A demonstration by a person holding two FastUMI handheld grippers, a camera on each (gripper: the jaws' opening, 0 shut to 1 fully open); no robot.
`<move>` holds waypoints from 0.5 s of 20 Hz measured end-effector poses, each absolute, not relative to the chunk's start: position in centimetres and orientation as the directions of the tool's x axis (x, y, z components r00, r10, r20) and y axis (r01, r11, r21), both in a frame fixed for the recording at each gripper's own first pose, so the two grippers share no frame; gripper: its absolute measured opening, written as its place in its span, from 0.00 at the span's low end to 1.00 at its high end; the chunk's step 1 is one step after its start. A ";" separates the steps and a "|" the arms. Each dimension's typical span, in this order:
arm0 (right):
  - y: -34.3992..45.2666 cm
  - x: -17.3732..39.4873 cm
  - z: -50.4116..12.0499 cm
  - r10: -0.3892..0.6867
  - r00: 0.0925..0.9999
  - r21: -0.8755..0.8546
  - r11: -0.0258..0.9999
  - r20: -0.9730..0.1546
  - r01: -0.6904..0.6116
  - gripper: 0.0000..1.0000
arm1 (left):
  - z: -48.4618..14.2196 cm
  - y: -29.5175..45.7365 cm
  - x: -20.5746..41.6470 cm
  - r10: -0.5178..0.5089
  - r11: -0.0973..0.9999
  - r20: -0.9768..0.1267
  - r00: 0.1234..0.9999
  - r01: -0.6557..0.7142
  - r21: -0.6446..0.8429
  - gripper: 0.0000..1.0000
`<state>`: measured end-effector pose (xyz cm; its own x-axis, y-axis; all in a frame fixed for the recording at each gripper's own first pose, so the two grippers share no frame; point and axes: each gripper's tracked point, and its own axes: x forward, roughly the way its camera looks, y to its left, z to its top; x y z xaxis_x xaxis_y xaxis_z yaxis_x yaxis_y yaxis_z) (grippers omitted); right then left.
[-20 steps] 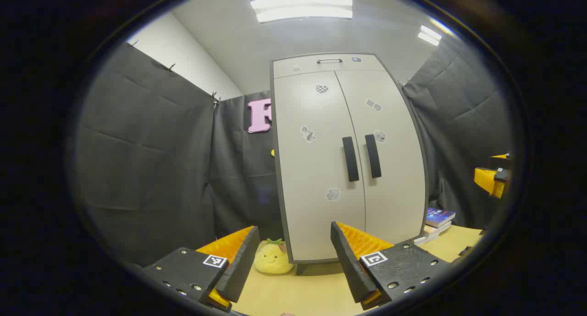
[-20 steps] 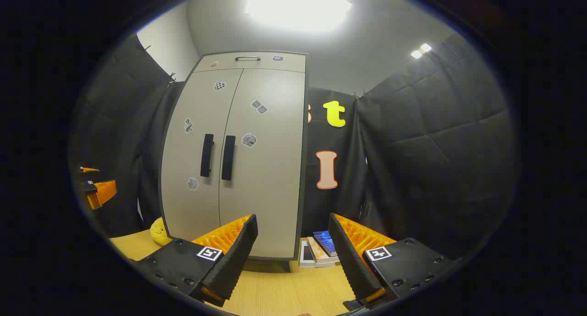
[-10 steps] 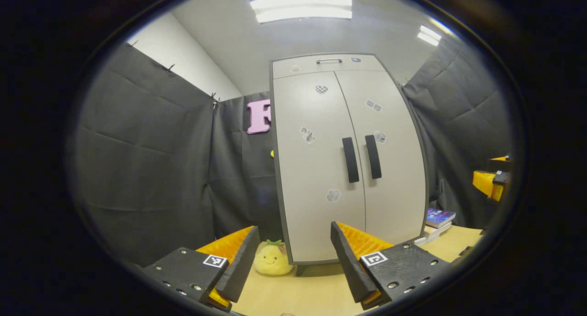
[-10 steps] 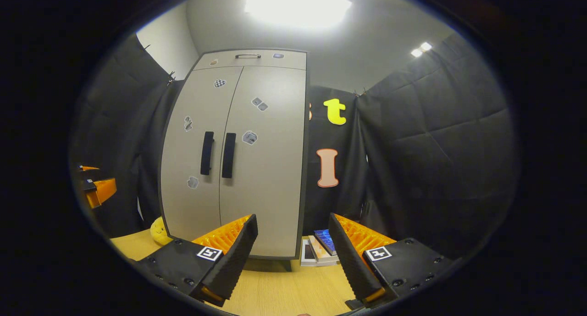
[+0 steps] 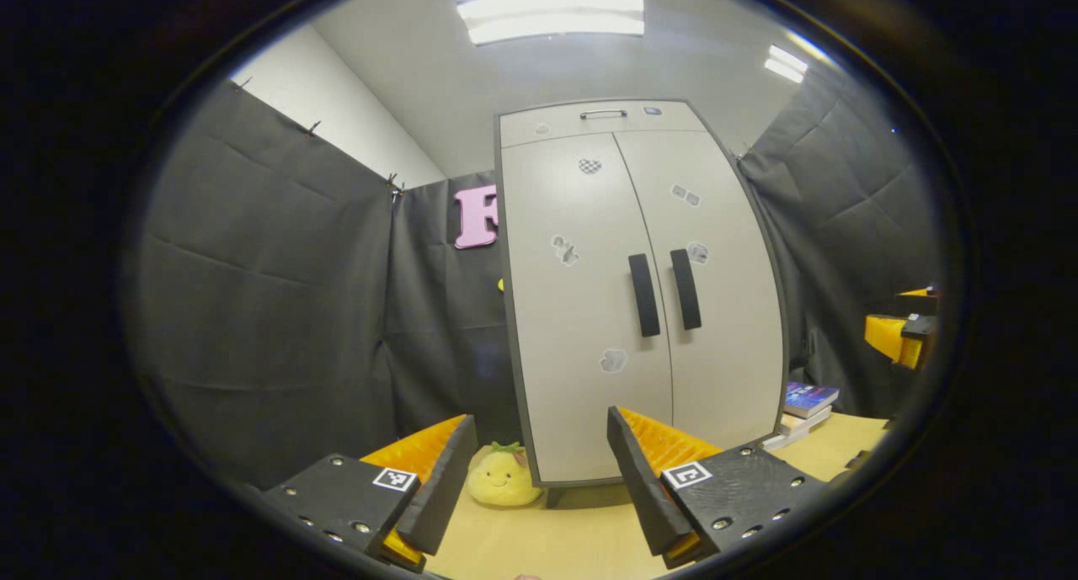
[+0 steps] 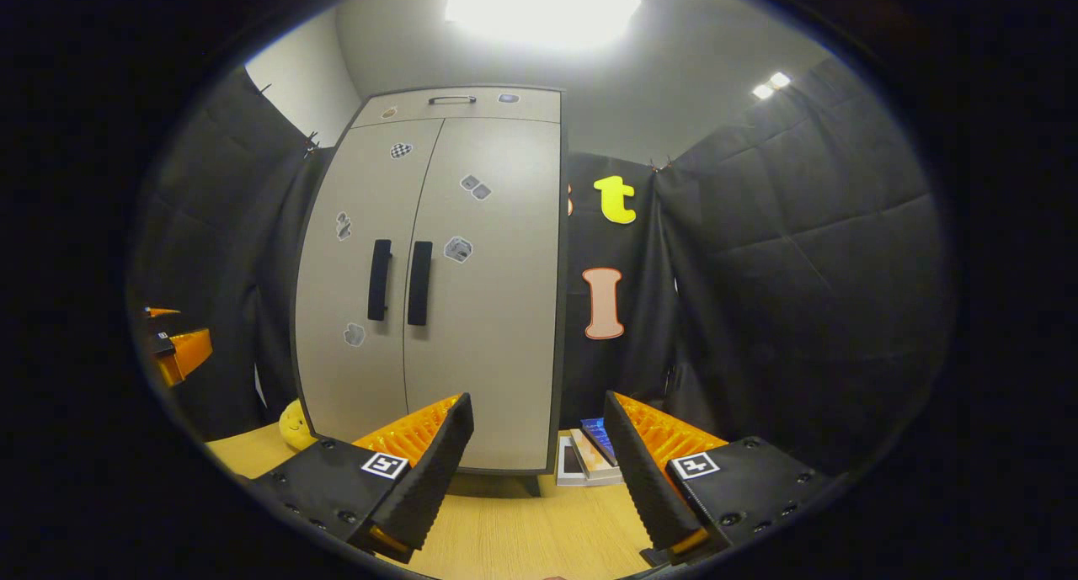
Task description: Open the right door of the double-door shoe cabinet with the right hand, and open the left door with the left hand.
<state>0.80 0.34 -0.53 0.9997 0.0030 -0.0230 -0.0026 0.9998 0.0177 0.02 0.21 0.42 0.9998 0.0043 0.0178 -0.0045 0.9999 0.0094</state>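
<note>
In the right gripper view the right claw (image 6: 539, 470) is spread wide and holds nothing, and the tall right handle (image 6: 419, 283) stands up and to the left of it, well apart, on the shut cabinet (image 6: 497, 327).

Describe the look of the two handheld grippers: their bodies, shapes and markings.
The left gripper and the right gripper look alike: two wedge-shaped fingers with ribbed inner faces, mounted on black blocks studded with screws, each block bearing a small square black-and-white marker tag. No cables or sleeves are in sight.
</note>
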 end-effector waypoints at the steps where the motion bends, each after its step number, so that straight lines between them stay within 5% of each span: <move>1: 0.4 0.8 -0.5 0.008 1.000 0.018 1.000 -0.023 -0.008 0.97 | 0.5 0.3 0.1 0.007 1.000 0.019 1.000 -0.007 0.010 0.91; 10: 1.5 1.7 0.3 0.079 0.997 0.006 0.997 -0.001 -0.079 0.97 | 0.2 1.8 -1.4 0.045 0.999 0.015 0.999 -0.045 0.018 0.90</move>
<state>1.66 1.48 0.31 0.9969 0.0785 -0.0008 -0.0785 0.9969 0.0055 -1.35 1.76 0.19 0.9989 0.0446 0.0154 -0.0449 0.9988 0.0178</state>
